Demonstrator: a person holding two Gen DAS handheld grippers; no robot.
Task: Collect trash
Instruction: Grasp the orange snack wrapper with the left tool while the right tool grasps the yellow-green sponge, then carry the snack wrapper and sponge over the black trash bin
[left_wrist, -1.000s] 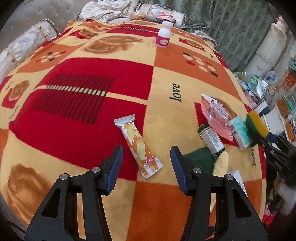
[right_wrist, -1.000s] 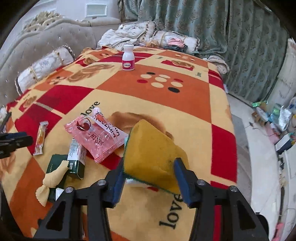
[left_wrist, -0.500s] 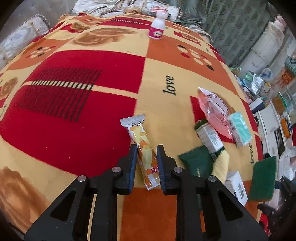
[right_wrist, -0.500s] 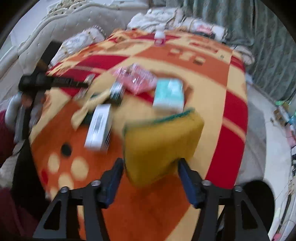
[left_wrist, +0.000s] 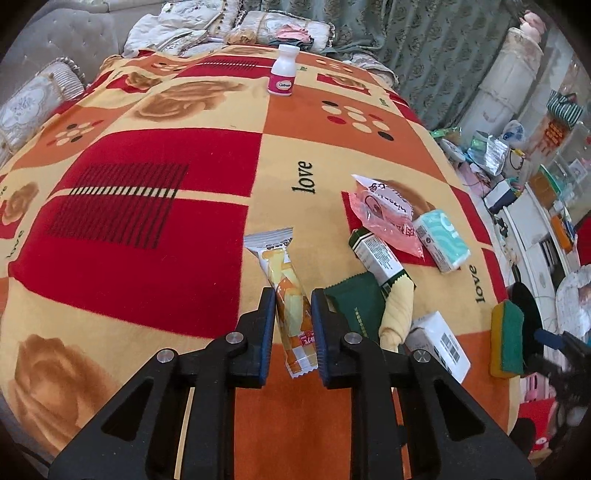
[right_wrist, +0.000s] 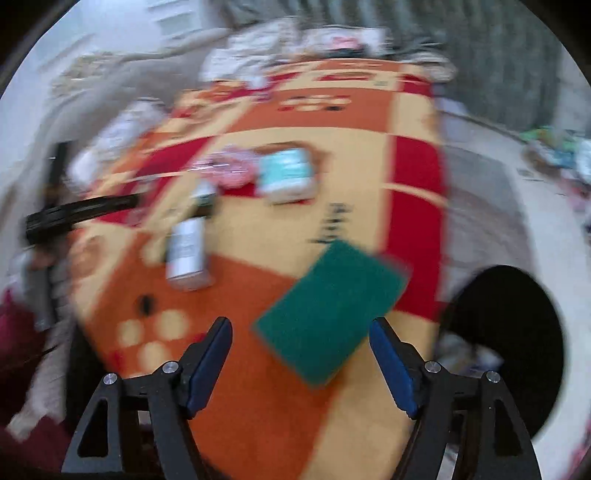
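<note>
My left gripper (left_wrist: 293, 312) is shut on an orange and yellow snack wrapper (left_wrist: 286, 291) lying on the red and orange blanket (left_wrist: 147, 206). My right gripper (right_wrist: 300, 343) is open in a blurred view. A green and yellow sponge (right_wrist: 330, 304) sits between and ahead of its fingers, free of them, near a black bin (right_wrist: 517, 332). In the left wrist view the sponge (left_wrist: 508, 341) is at the bed's right edge, by the bin (left_wrist: 526, 314).
On the blanket lie a pink packet (left_wrist: 384, 214), a teal tissue pack (left_wrist: 441, 240), a green and white box (left_wrist: 376, 254), a dark green pouch (left_wrist: 356, 302), a white box (left_wrist: 439, 343) and a far pink bottle (left_wrist: 282, 75). Pillows line the back. Clutter fills the floor at right.
My left gripper closed on the snack wrapper. My right gripper carried the sponge off to the bed's right edge near the bin and opened, letting it go.
</note>
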